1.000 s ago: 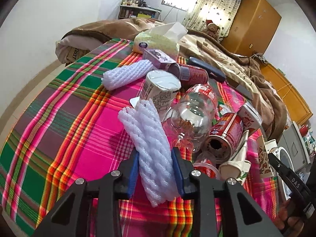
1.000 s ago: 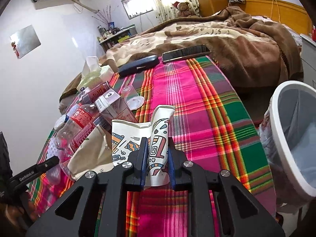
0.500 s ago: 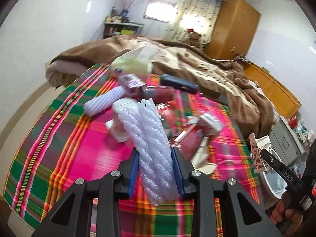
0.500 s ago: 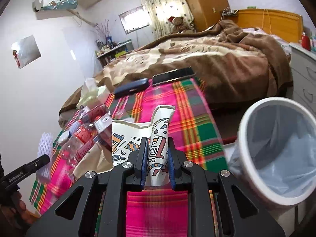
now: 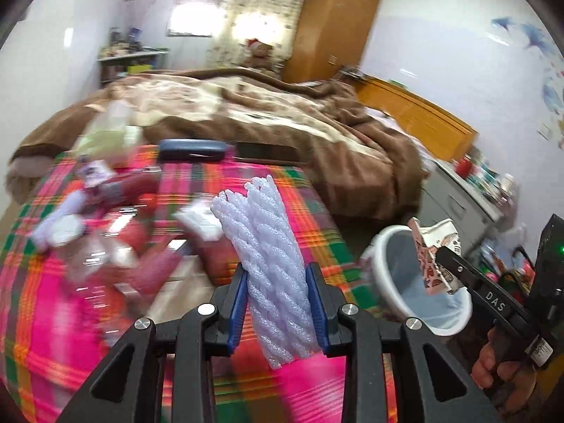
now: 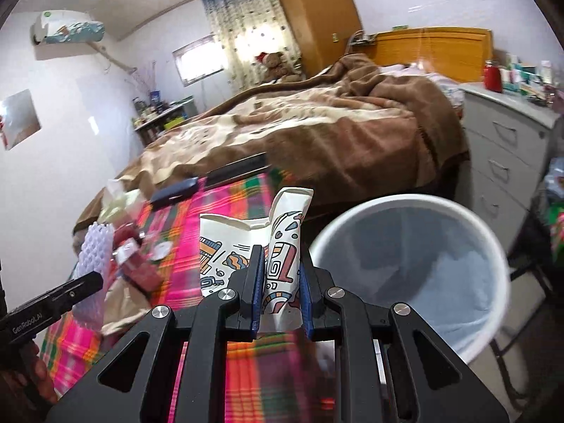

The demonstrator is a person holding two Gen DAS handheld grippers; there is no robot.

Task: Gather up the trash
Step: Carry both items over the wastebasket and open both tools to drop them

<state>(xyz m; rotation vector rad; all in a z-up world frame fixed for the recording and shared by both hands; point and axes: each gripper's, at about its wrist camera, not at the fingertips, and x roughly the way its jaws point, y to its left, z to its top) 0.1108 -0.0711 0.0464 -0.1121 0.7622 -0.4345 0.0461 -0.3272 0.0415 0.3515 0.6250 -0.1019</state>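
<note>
Plaid bedspread (image 5: 63, 317) below | my right gripper (image 6: 281, 275) clamps paper cup (image 6: 282, 243), bin (image 6: 416, 268) just right-ahead, nearer | left gripper (image 5: 276, 299) clamps upright foam net (image 5: 271, 264), bin further right

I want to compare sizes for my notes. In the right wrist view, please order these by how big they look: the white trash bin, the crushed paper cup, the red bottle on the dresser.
1. white trash bin
2. crushed paper cup, though it sits nearest the camera, in the right hand-held gripper, which enlarges it
3. red bottle, far away, so its true size is unsure
</note>
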